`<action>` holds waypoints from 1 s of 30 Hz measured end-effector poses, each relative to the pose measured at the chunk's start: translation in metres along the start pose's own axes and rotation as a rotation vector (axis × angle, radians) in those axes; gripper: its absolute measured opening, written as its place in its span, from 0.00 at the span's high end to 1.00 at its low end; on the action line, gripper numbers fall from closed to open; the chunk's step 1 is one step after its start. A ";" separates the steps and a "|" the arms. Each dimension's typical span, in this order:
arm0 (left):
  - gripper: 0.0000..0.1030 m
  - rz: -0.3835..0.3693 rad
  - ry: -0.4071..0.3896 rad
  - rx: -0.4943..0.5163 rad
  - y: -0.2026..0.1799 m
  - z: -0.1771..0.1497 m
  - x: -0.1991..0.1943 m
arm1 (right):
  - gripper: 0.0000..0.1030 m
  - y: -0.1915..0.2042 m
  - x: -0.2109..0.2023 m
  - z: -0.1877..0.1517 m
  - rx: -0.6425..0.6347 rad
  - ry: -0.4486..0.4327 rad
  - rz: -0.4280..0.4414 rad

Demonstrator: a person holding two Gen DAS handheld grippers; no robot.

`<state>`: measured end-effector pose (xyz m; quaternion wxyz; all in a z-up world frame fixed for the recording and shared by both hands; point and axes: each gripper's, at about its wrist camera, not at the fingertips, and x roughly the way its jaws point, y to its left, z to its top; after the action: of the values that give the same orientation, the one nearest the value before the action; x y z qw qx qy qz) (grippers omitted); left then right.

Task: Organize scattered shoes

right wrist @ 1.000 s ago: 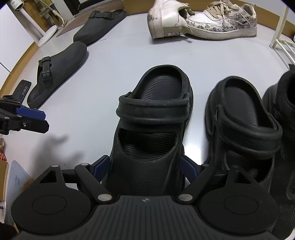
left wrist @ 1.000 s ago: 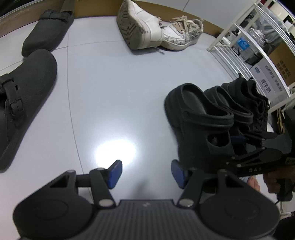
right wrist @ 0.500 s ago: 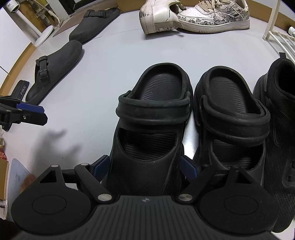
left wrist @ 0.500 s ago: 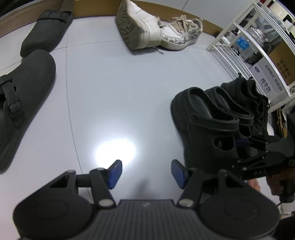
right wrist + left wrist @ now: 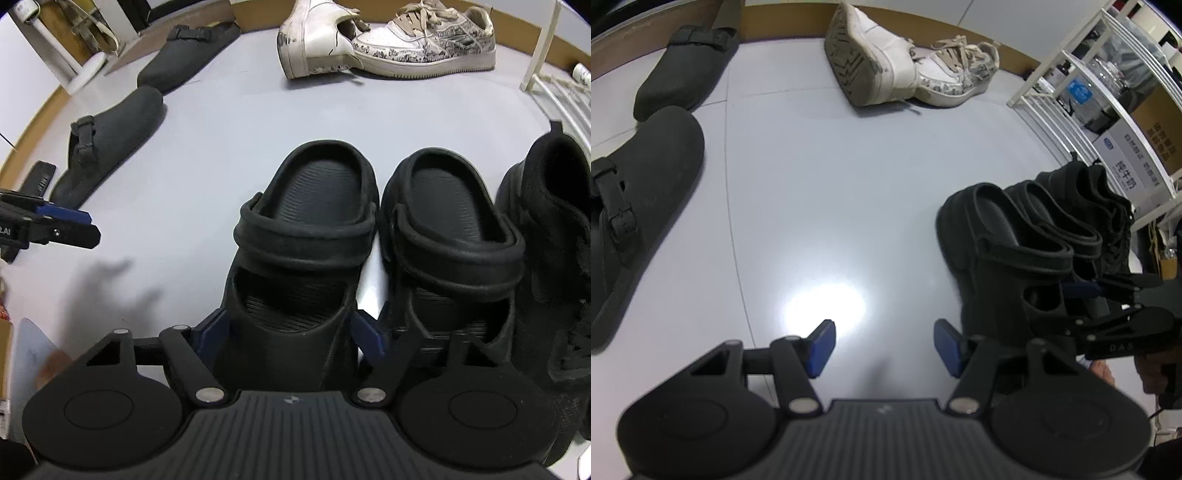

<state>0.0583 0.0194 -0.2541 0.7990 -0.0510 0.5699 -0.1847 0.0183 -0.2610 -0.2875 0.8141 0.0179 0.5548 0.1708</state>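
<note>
My right gripper (image 5: 288,330) has its blue pads against both sides of a black clog's (image 5: 303,229) toe end, and its jaws are closing on it. The clog stands on the grey floor, heel away from me, touching its mate (image 5: 450,221) on the right. A black sneaker (image 5: 554,221) comes after that in the row. My left gripper (image 5: 884,343) hangs open over bare floor with nothing between its fingers, left of the clog row (image 5: 1004,251).
Two white sneakers (image 5: 317,40) lie at the back, one tipped on its side. Two dark grey buckled mules (image 5: 639,206) (image 5: 687,66) lie apart at the left. A white wire rack (image 5: 1089,122) stands at the right behind the row.
The right gripper carried the black clog rightward until it sat against its mate, then narrowed its jaws on it. The left gripper stayed put and open.
</note>
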 end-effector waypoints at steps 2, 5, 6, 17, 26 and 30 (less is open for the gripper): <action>0.40 0.002 -0.002 -0.003 0.001 0.001 0.000 | 0.26 -0.001 -0.001 0.000 0.005 0.000 0.002; 0.40 0.008 -0.003 -0.002 0.002 0.003 0.001 | 0.25 0.000 -0.002 -0.001 0.009 0.001 -0.002; 0.40 0.009 -0.005 -0.002 0.002 0.003 0.001 | 0.25 0.000 -0.003 0.000 0.015 0.002 0.000; 0.40 0.014 -0.084 -0.026 0.011 0.030 -0.012 | 0.25 -0.019 -0.037 -0.001 0.042 -0.040 0.065; 0.40 0.101 -0.202 -0.095 0.037 0.055 -0.034 | 0.25 -0.030 -0.043 -0.007 0.067 -0.057 0.056; 0.40 0.180 -0.280 -0.151 0.060 0.067 -0.052 | 0.25 -0.031 -0.045 -0.008 0.065 -0.062 0.058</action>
<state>0.1197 0.0848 -0.2017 0.8777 -0.0849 0.4678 -0.0602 0.0046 -0.3048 -0.2573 0.8246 0.0656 0.5337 0.1757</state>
